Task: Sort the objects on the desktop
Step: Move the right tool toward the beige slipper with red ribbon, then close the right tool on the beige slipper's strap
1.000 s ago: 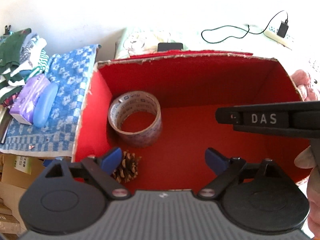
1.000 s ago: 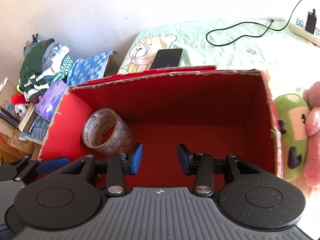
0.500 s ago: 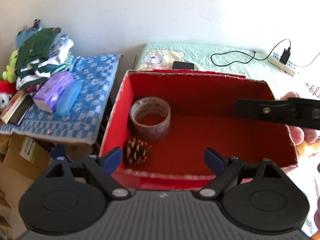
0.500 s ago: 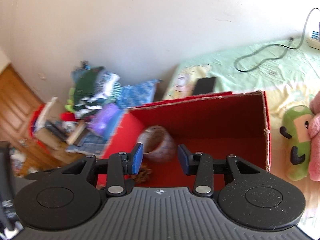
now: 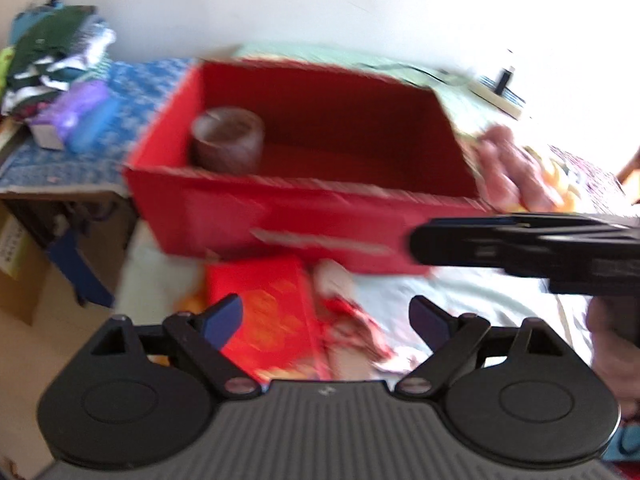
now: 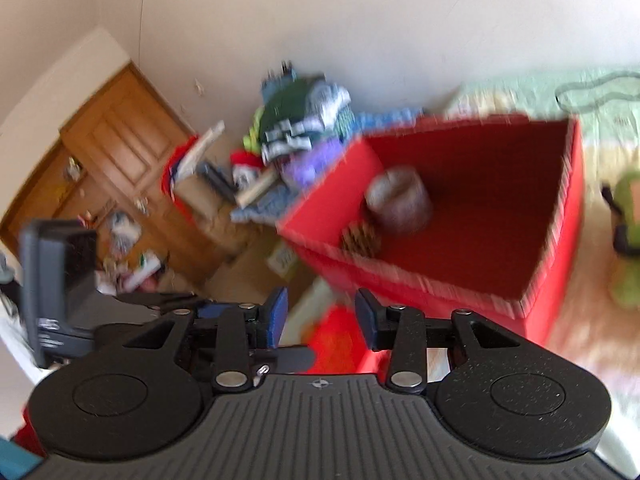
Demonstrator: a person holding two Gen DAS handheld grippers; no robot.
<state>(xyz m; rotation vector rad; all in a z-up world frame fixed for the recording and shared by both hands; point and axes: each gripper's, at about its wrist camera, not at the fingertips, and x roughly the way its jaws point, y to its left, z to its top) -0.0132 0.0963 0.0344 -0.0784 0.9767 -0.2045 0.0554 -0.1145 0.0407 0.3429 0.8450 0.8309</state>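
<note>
No text could be read in either view. Printing on the cardboard box (image 5: pixel 14 248) at the left edge and on the tape roll (image 6: pixel 400 200) was blurred.

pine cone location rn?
In the right wrist view, the pine cone lies inside the red box, in its near-left corner, just in front of the tape roll. The left wrist view hides it.
</note>
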